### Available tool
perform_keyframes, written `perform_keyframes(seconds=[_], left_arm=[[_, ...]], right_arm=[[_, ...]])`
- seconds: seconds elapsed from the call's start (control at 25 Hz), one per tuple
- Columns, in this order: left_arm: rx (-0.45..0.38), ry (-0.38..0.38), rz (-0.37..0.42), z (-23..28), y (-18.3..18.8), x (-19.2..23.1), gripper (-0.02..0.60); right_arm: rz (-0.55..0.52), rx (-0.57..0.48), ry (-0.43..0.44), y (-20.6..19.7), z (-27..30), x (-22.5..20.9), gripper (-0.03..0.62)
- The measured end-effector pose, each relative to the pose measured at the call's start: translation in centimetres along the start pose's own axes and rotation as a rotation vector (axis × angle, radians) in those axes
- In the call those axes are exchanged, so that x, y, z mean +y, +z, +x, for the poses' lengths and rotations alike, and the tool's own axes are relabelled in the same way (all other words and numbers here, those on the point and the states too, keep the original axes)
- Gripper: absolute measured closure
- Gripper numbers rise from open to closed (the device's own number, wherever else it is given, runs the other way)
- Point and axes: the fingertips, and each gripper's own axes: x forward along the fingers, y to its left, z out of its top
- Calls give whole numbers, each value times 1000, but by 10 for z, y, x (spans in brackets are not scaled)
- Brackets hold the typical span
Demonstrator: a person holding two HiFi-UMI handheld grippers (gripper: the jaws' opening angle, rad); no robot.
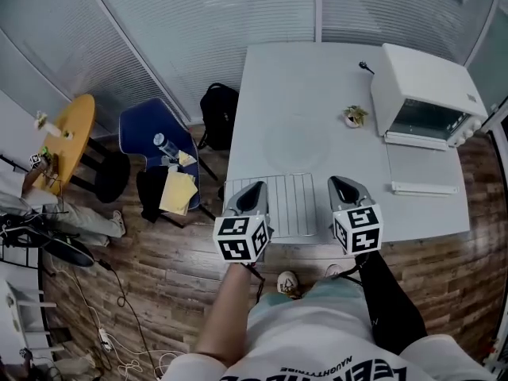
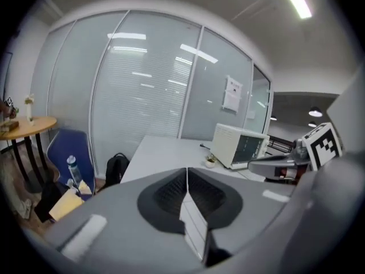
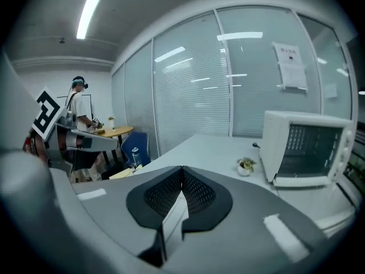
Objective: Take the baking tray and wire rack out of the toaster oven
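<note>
With my left tool point(image 1: 254, 190) and right tool point(image 1: 343, 185) both pinched shut on nothing, I judge a careless drop could clip the wire rack point(image 1: 290, 203) lying between them at the near edge of the table point(image 1: 302, 94) and tip it off, the baking tray point(image 1: 422, 169) resting before the toaster oven point(image 1: 425, 90)

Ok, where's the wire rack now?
Head view: the wire rack lies at the near edge of the table, between the left tongs and right tongs.

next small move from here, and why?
Probably just lower both to rest: left claw and right claw are shut and empty, the wire rack and what looks like the baking tray already lie on the table outside the toaster oven.
</note>
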Motion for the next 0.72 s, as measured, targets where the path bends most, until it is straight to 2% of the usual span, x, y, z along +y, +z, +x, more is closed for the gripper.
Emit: perform_keyframes(seconds=[0.24, 0.36, 0.6, 0.72], left_arm=[[-151, 12, 121, 3, 73, -53, 518], [-200, 17, 180, 6, 100, -82, 518], [-352, 22, 207, 1, 145, -132, 518], [-414, 42, 258, -1, 160, -155, 518]], right_arm=[[-77, -131, -12, 61, -27, -48, 591], [-127, -191, -26, 85, -42, -72, 591], [-166, -296, -10, 124, -71, -110, 591], [-191, -355, -4, 141, -89, -127, 591]])
